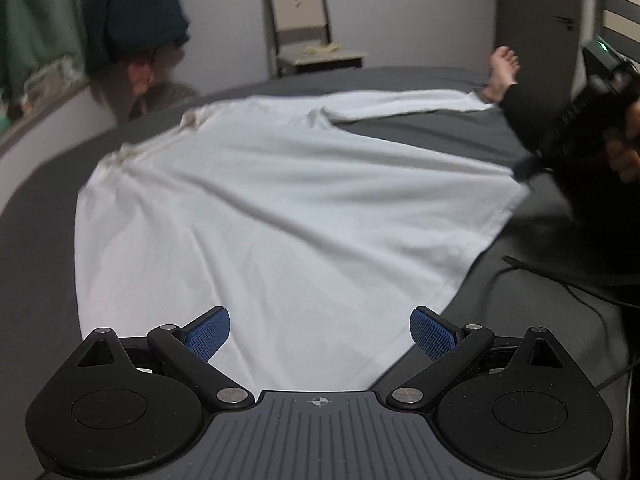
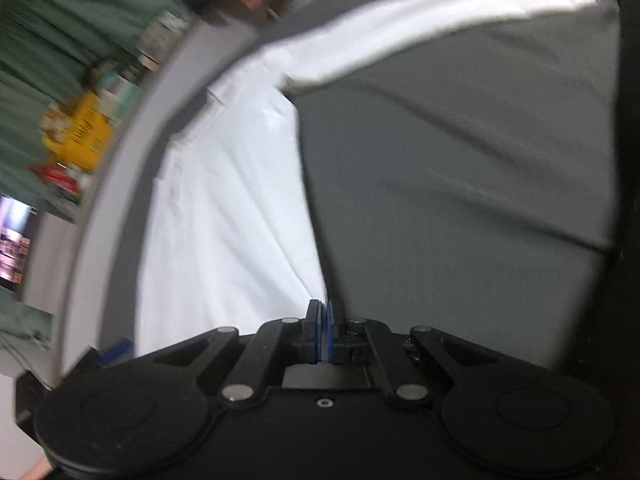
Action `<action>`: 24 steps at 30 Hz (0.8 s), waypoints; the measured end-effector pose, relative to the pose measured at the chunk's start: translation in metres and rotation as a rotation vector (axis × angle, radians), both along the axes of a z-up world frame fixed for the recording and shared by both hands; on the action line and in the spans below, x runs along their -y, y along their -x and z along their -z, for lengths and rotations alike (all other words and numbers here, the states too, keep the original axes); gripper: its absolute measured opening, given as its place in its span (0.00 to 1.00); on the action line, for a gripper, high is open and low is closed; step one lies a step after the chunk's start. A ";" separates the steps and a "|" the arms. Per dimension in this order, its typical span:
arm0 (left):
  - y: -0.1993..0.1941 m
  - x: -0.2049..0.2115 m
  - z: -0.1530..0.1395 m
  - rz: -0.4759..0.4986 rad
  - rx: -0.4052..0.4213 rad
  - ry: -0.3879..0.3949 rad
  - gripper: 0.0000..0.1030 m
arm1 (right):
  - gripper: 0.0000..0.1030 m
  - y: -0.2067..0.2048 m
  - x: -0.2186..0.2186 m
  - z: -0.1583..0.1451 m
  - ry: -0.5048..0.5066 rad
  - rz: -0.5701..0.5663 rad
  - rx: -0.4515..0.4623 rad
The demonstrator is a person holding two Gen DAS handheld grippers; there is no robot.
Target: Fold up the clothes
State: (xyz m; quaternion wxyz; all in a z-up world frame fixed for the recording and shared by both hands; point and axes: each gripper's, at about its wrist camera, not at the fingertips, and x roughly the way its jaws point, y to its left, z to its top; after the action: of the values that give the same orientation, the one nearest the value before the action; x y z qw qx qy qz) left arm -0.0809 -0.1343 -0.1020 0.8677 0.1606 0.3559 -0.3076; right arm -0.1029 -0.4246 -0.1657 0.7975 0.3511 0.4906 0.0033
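Left wrist view: left gripper (image 1: pixel 320 334) fingers wide above white shirt (image 1: pixel 260 208) on bed (image 1: pixel 420 132); right gripper (image 2: pixel 324 334) fingers pinch shirt's edge.

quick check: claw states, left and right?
Left claw: open, empty, over the white shirt.
Right claw: shut on the shirt's edge.

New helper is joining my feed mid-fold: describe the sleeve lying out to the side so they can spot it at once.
Start at the dark grey bed sheet covering the bed. On it lies a white long-sleeved cotton shirt, spread flat. Its long white sleeve runs from the shoulder toward a bare foot, the only narrow white strip lying apart from the shirt's broad body.
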 end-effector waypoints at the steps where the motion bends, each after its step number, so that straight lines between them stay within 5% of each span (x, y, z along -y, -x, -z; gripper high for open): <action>1: -0.002 0.000 0.001 -0.010 -0.003 -0.007 0.95 | 0.01 -0.005 -0.001 0.008 0.016 -0.007 -0.041; 6: -0.004 -0.005 0.002 -0.070 0.021 -0.036 0.95 | 0.06 -0.017 -0.018 0.013 0.111 -0.024 -0.059; 8: -0.007 -0.012 0.001 -0.120 0.029 -0.042 0.95 | 0.22 -0.017 -0.024 0.005 0.174 -0.017 -0.039; 14: -0.031 -0.037 -0.003 -0.311 -0.018 -0.100 0.95 | 0.37 0.004 -0.081 -0.027 0.344 -0.224 0.200; 20: -0.041 -0.045 0.008 -0.373 -0.022 -0.255 0.95 | 0.39 -0.008 -0.137 -0.015 0.226 -0.355 0.259; 22: -0.057 -0.066 0.009 -0.489 -0.072 -0.193 0.95 | 0.39 -0.010 -0.148 -0.011 0.193 -0.388 0.261; 24: -0.073 -0.104 0.008 -0.668 -0.133 0.008 0.95 | 0.39 -0.006 -0.151 -0.011 0.187 -0.423 0.279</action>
State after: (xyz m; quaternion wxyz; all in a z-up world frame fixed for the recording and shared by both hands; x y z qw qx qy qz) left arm -0.0078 -0.0306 -0.1096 0.8960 0.0115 0.4435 -0.0176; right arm -0.0966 -0.2733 -0.1544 0.8678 0.1618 0.4367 0.1731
